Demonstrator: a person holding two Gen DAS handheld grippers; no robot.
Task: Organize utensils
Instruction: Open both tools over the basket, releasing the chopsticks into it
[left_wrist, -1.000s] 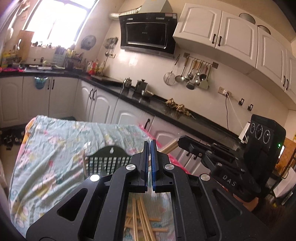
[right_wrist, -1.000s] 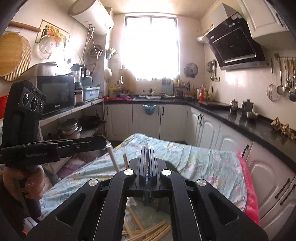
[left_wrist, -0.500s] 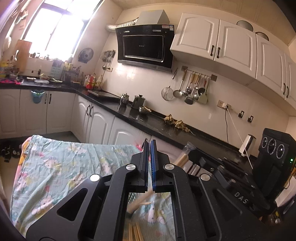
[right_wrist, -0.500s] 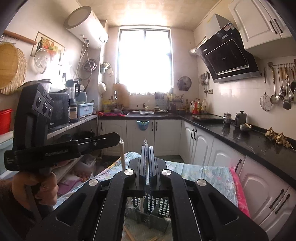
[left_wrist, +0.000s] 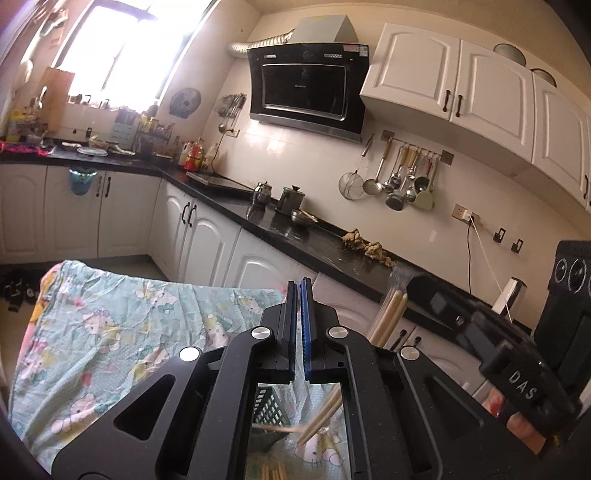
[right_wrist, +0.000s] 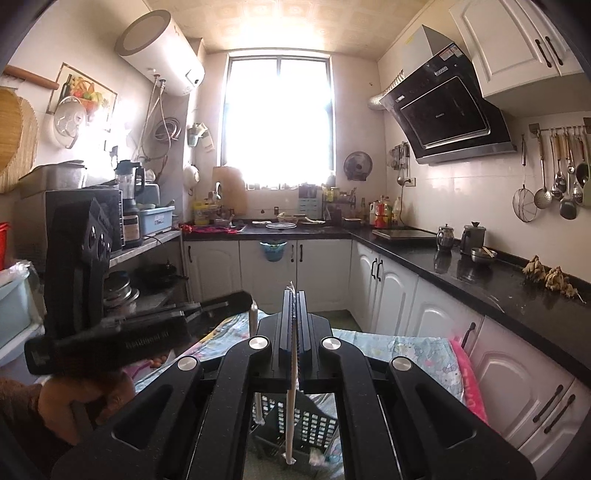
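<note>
- The left gripper (left_wrist: 298, 284) is clenched. Its own view shows nothing between the pads, but the right wrist view shows a pale, slim chopstick (right_wrist: 254, 325) hanging from its tip, so it appears to be gripping that stick near its top end.
- The right gripper (right_wrist: 294, 295) is clamped on a pair of pale wooden chopsticks in a clear plastic sleeve (left_wrist: 391, 310). The sleeve sticks up past the jaws and the chopsticks slant down towards the table.
- Both loads hang above the black slotted plastic utensil basket (right_wrist: 295, 424). It stands on the table's pale green cartoon-print cloth (left_wrist: 110, 332), well in from the far edge. I cannot tell whether the stick tips reach inside it.
- A few loose wooden chopsticks (left_wrist: 273, 472) lie flat on the cloth nearer than the basket, not yet sorted.
- The step in hand looks like dropping the held chopsticks into the basket, with most of the task left to do.
- To do it well:
  - Bring each stick close to upright first, since a slanted one may catch the rim or tip the light basket.
  - Centre the lower tips over one compartment and lower them until they are well below the rim before letting go.
  - Work one gripper at a time so the two do not collide over the small opening.
  - The slippery sleeve may slide in the jaws, so keep the descent slow.
</note>
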